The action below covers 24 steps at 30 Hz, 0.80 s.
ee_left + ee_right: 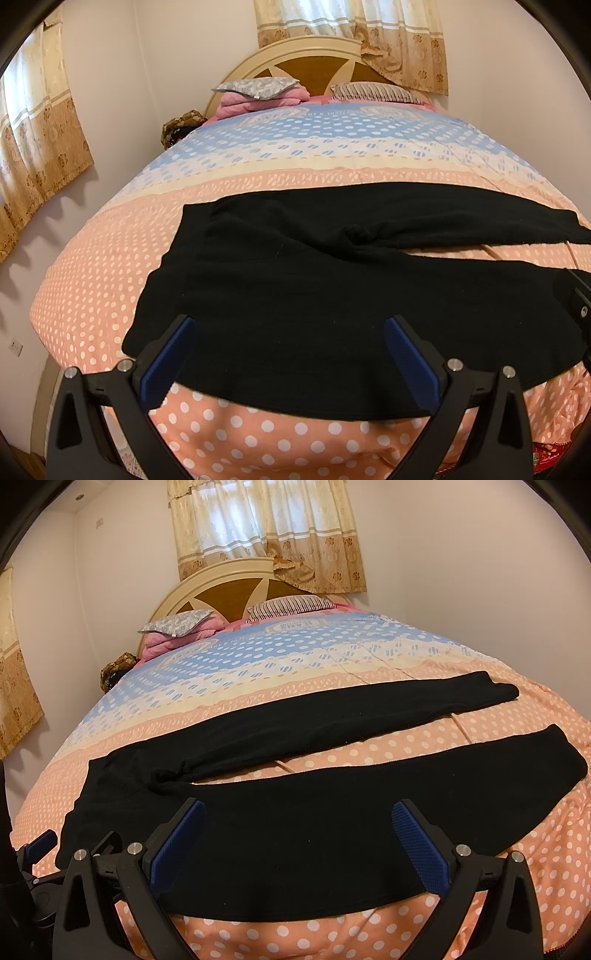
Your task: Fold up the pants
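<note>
Black pants [314, 280] lie spread flat on the bed, waist to the left, both legs running right and apart [332, 723]. My left gripper [290, 325] is open above the near edge of the waist part, holding nothing. My right gripper [299, 810] is open above the near leg [369, 812], holding nothing. The left gripper also shows at the left edge of the right wrist view [40, 843]. The right gripper shows at the right edge of the left wrist view [580, 299].
The bed has a pink, cream and blue polka-dot cover [258, 155]. Pillows [258, 88] and a folded pink blanket [255, 103] lie by the headboard [221, 590]. Curtains [266, 531] hang behind. A wall runs along the bed's left side.
</note>
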Each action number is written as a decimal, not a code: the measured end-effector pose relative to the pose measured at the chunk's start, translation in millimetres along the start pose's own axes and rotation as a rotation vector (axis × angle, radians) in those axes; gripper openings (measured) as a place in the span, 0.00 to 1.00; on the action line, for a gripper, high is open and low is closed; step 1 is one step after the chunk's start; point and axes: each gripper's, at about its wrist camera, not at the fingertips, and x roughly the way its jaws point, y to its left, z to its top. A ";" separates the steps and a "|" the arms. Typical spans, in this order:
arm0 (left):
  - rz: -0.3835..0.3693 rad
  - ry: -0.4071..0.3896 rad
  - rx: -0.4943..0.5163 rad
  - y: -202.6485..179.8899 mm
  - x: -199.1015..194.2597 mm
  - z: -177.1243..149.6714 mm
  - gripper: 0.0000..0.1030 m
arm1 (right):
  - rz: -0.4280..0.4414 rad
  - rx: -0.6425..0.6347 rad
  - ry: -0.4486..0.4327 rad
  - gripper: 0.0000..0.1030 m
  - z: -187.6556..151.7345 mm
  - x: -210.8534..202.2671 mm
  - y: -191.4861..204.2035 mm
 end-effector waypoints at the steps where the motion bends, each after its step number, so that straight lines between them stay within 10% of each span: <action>1: 0.000 0.001 0.000 -0.3 0.3 0.2 1.00 | 0.000 0.001 0.005 0.99 -0.4 0.9 -0.1; 24: 0.008 0.020 -0.010 5.1 6.5 0.5 1.00 | 0.004 -0.009 0.018 0.99 0.9 5.2 3.0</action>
